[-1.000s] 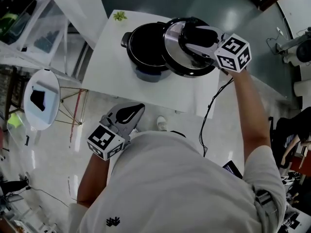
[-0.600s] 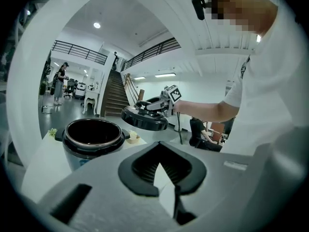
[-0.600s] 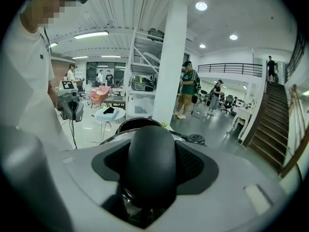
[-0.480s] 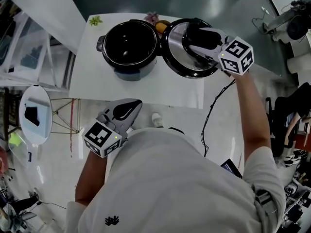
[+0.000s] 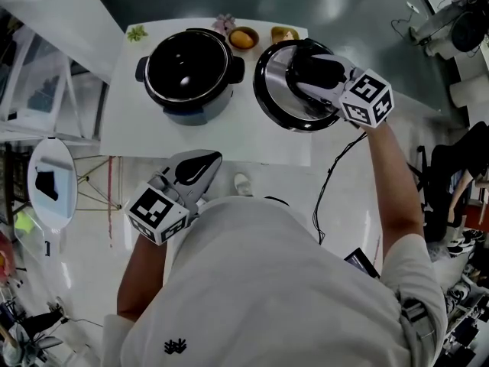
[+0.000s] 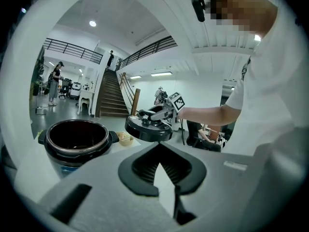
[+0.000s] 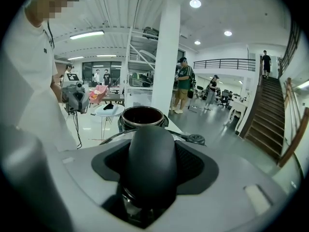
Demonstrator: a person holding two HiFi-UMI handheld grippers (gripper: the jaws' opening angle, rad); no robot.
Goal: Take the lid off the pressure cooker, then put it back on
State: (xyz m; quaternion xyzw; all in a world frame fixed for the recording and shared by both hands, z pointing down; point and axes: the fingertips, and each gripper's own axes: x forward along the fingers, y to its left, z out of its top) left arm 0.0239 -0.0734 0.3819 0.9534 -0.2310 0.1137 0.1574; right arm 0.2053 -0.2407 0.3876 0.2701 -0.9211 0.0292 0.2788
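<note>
Once lifted clear, hangs right of open pot (image 5: pixel 189 67).
Clamped at lid (image 5: pixel 276 98) handle by right gripper (image 5: pixel 309 71); leftward to reseat; left gripper (image 5: pixel 210 159) shut, empty.

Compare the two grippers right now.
The right gripper clamps the lid's handle, holding the lid aloft beside the open pot; the left gripper is empty, jaws together. The right reaches over the table; the left hangs back near the person's torso. Both carry marker cubes.

You are looking steeply down.
Left gripper (image 5: pixel 206 160) and right gripper (image 5: pixel 308 69) cameras are facing each other, the right tight on the lid (image 5: pixel 275 102), all sharing the pot (image 5: pixel 187 75).
</note>
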